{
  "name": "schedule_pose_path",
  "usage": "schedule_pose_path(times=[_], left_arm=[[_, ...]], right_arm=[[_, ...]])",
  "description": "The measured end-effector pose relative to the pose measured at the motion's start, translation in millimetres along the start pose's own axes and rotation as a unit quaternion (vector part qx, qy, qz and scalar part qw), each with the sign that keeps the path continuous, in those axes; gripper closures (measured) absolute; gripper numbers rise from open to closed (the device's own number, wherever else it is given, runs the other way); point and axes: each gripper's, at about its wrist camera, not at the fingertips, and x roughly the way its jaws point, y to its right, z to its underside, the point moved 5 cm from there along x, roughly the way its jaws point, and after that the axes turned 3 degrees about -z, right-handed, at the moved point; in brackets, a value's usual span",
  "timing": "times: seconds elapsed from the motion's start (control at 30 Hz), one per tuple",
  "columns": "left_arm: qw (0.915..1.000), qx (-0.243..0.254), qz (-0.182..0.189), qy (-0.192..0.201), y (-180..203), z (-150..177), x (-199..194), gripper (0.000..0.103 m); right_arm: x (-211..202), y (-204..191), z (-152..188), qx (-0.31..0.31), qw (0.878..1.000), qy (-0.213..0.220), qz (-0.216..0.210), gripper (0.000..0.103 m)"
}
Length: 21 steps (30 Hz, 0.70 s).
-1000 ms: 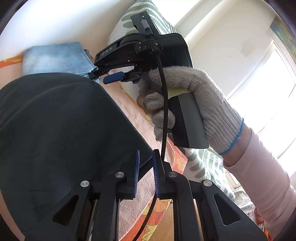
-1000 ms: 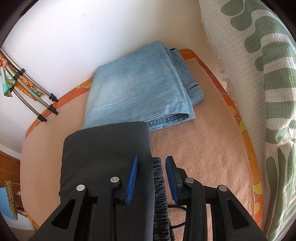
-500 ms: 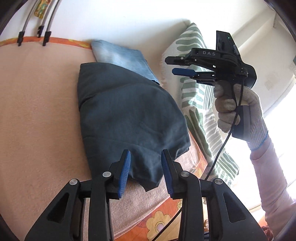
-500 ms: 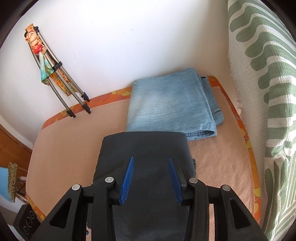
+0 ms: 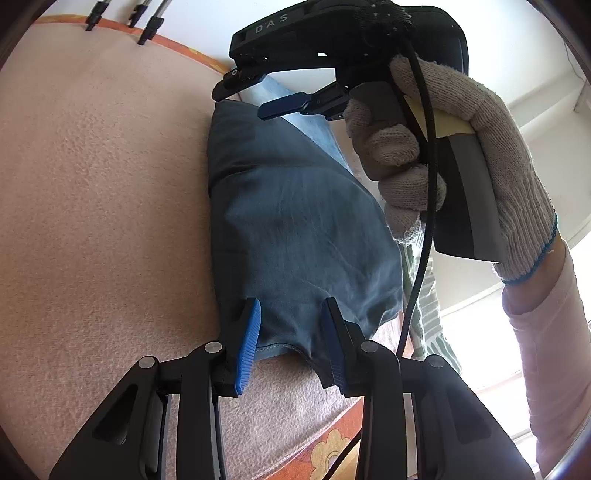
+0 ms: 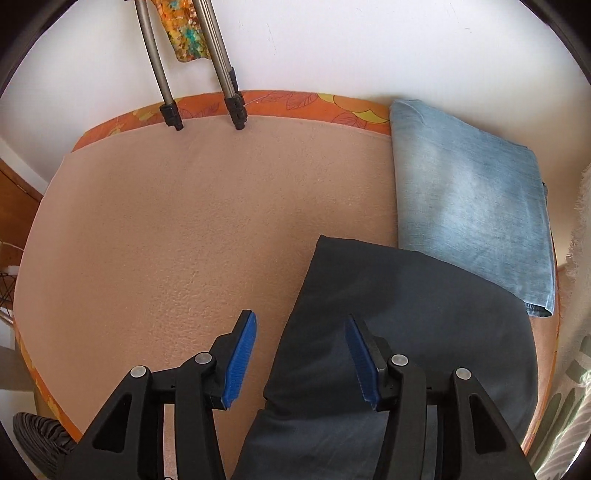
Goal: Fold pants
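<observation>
White wall (image 6: 332, 44) backs a bed covered by a peach blanket (image 6: 166, 229), with an orange flowered sheet (image 6: 280, 105) showing as a border along its far and near edges. Metal legs (image 6: 162, 92) with black rubber feet rest on the bed's far edge at 11 o'clock in the right wrist view, a bright patterned cloth (image 6: 184, 33) hanging between them. A green-and-white woven throw (image 6: 580, 406) drapes at 4 o'clock, and bright window light fills the room's right side in the left wrist view.

Folded jeans (image 6: 469, 206) lie flat at 2 o'clock, against the wall end of the bed.

The left gripper (image 5: 291, 343) sits low at the pants' near hem, its fingers apart on either side of the hem edge, not pinching it. The right gripper (image 6: 299, 362) hangs above the pants' left edge, fingers wide apart and holding nothing; one finger is over the blanket, the other over the cloth. In the left wrist view a gloved hand (image 5: 461, 155) wraps the right gripper's handle at 1 o'clock, a pink sleeve (image 5: 546, 350) running down to 4 o'clock.

The dark pants (image 5: 295, 221) lie folded on the blanket, their long axis running from 6 o'clock toward 12 in the left wrist view, far end overlapping the jeans' near edge.
</observation>
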Motion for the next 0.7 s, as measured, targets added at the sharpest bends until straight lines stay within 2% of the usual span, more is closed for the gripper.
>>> schedule_pose_path(times=[0.2, 0.33, 0.47, 0.53, 0.57, 0.6, 0.63, 0.7], left_arm=[[0.9997, -0.017, 0.018, -0.005, -1, -10, 10, 0.07], [0.9991, -0.029, 0.029, -0.009, -2, -4, 22, 0.07], [0.9977, -0.049, 0.045, -0.011, -21, -2, 34, 0.073], [0.9975, -0.054, 0.044, -0.008, -27, -1, 39, 0.084], [0.9976, -0.057, 0.039, -0.007, -32, -1, 40, 0.097], [0.9975, -0.058, 0.041, -0.006, -33, -1, 40, 0.102], [0.9975, -0.056, 0.042, -0.005, -33, 0, 40, 0.102], [0.9983, -0.04, 0.042, -0.001, -24, 0, 36, 0.102]], right_arm=[[26, 0, -13, 0.004, 0.999, -0.036, 0.041, 0.05], [38, 2, -16, -0.002, 0.996, -0.052, 0.068, 0.051], [47, -4, -16, -0.025, 0.993, -0.069, 0.097, 0.052], [50, -6, -15, -0.035, 0.99, -0.076, 0.11, 0.052], [52, -6, -14, -0.039, 0.989, -0.078, 0.117, 0.057], [53, -7, -14, -0.04, 0.988, -0.079, 0.124, 0.062], [54, -6, -13, -0.04, 0.988, -0.078, 0.129, 0.068], [54, -4, -12, -0.039, 0.989, -0.073, 0.126, 0.074]])
